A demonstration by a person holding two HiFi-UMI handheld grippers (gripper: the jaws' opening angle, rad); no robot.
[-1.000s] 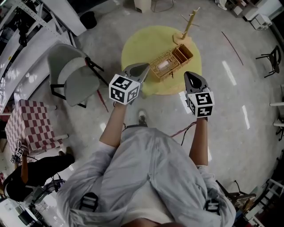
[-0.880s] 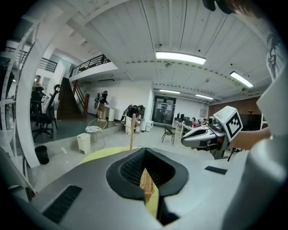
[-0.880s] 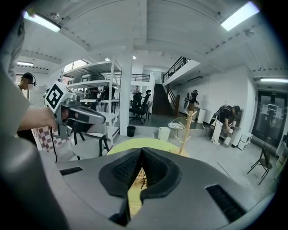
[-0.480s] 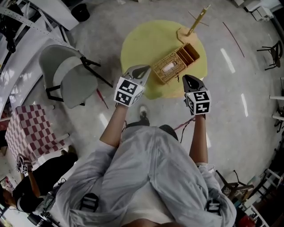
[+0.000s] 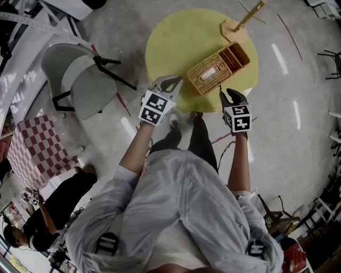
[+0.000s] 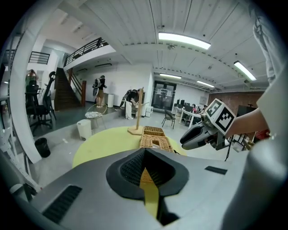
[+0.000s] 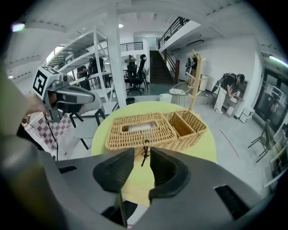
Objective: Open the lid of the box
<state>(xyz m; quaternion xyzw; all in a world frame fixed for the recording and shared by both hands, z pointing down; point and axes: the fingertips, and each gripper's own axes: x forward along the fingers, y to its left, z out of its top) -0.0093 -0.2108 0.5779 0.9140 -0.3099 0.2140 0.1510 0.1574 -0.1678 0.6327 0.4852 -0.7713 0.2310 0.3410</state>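
A long wicker box [image 5: 218,66] lies on the round yellow table [image 5: 176,42], with a slotted lid [image 7: 140,127] over most of it and an uncovered compartment [image 7: 184,123] at one end. A dark cord clasp [image 7: 145,150] hangs at the lid's front. My right gripper [image 7: 141,155] points at that clasp, short of the box; its jaws have just been opening and stand open with nothing between them. My left gripper [image 6: 145,152] hovers over the table's near edge, left of the box [image 6: 155,139], its tips together and holding nothing. In the head view both the left gripper [image 5: 169,84] and the right gripper [image 5: 230,96] sit at the table's near rim.
A wooden peg stand [image 5: 248,16] rises behind the box. A grey chair [image 5: 80,80] stands left of the table, with a checkered cloth [image 5: 34,152] further left. A person [image 5: 42,213] sits at the lower left. My legs are against the table's near edge.
Both grippers have dropped and come closer to the table's near edge and the wicker box. I have stepped up to the table.
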